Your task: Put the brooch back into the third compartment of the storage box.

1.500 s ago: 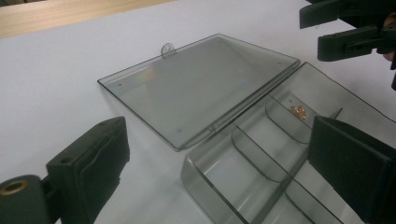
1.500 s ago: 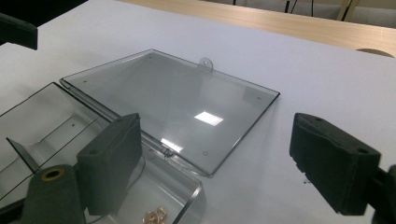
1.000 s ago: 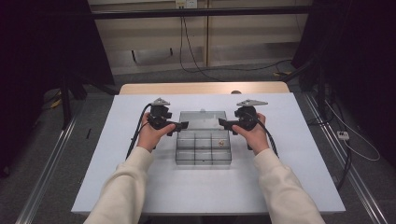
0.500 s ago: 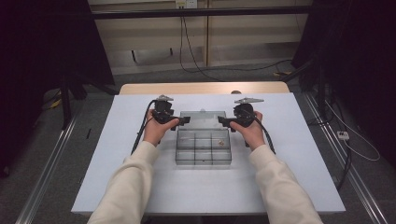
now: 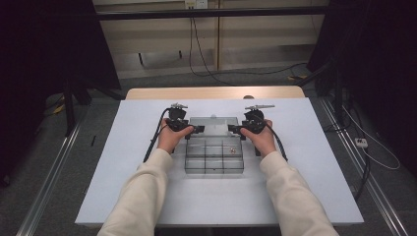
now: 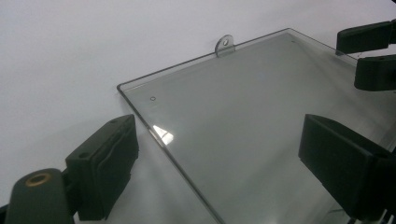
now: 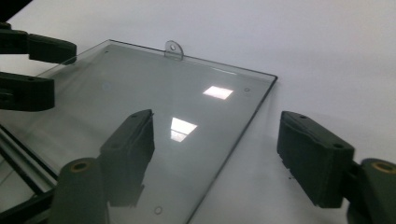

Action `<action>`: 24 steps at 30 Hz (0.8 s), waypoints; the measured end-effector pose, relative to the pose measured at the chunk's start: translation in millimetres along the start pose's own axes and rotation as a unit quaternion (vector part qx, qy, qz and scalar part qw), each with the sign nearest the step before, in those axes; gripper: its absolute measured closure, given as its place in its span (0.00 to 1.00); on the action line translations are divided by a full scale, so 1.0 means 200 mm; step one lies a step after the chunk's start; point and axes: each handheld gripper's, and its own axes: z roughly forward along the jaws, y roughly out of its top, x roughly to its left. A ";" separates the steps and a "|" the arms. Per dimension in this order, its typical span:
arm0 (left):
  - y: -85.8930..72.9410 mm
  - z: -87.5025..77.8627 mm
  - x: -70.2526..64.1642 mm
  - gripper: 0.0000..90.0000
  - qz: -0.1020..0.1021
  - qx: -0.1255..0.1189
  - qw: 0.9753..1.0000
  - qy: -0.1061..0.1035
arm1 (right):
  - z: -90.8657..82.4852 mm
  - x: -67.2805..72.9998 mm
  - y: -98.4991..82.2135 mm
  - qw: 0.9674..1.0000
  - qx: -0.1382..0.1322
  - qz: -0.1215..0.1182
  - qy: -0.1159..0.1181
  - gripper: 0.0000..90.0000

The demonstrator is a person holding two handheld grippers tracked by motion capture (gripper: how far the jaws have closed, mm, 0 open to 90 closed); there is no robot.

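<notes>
Compartments come first, nearest the person: the clear plastic organiser box with a grid of small cells [image 5: 214, 158] sits in the middle of the white table [image 5: 123, 187], and one cell on its right side holds a small brownish item, too small to identify. Most other cells look bare, as far as the high view can tell.

Just beyond the box body lies its transparent flat lid with a small hanging tab at the far edge [image 6: 261, 107], folded back onto the table surface, so the box stands fully opened. That part of the job looks done; whether the lid is next to be closed or something is to be put in the cells cannot be read from this, but neither has begun.

At the lid's left edge the black two-jaw left gripper [image 5: 189, 129] has its jaws spread wide, one over the table and one over the lid, the edge between them but not pinched. At the right edge the black two-jaw right gripper [image 5: 236, 129] stands the same way, jaws apart astride the edge, gripping nothing. Each gripper view also catches the other gripper's tips at the opposite side of the lid.

Judged so, the hands are placed for a two-sided grip, with the closing of the jaws not yet made.
</notes>
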 end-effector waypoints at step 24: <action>-0.01 0.01 0.00 0.15 -0.051 0.012 0.999 -0.015 | 0.02 -0.02 -0.01 0.995 0.018 0.085 0.045 0.40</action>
